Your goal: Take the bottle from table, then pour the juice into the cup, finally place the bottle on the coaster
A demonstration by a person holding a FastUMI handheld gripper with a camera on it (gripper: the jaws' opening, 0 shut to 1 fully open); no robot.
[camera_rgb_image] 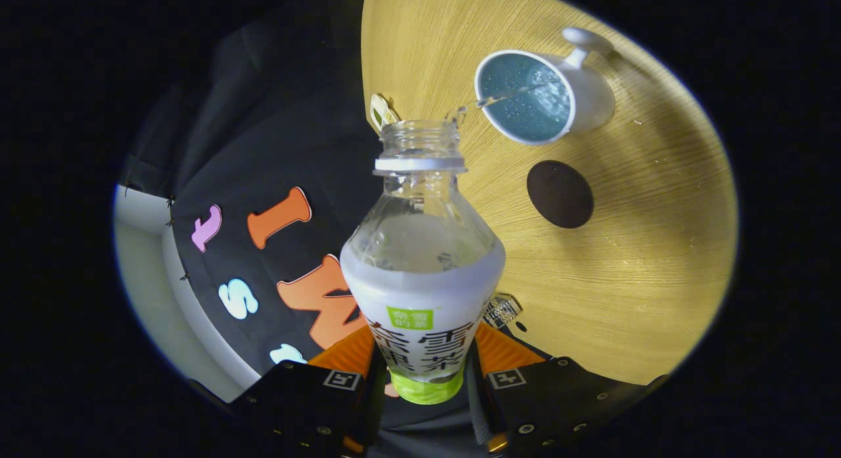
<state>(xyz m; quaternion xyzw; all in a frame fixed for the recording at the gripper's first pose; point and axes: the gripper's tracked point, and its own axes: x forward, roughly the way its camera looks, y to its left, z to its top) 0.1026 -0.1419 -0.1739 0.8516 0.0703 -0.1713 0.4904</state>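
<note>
My gripper (426, 369) is shut on a clear plastic bottle (422, 261) with a white and green label, both fingers pressing on its lower body. The bottle is uncapped and tipped over, its open mouth (420, 131) aimed at a white cup (548, 93) with a blue inside, standing on the wooden table (644, 248) beyond the fingers. A thin stream of clear liquid (506, 98) runs from the mouth into the cup, which holds bubbly liquid. A dark round coaster (560, 194) lies on the table beside the cup, nearer to the fingers.
A small white and green object (382, 111) lies at the table's edge just past the bottle mouth. The booth's black cloth wall (263, 149) hangs alongside the table. A small clear object (502, 308) lies on the table close to the bottle's body.
</note>
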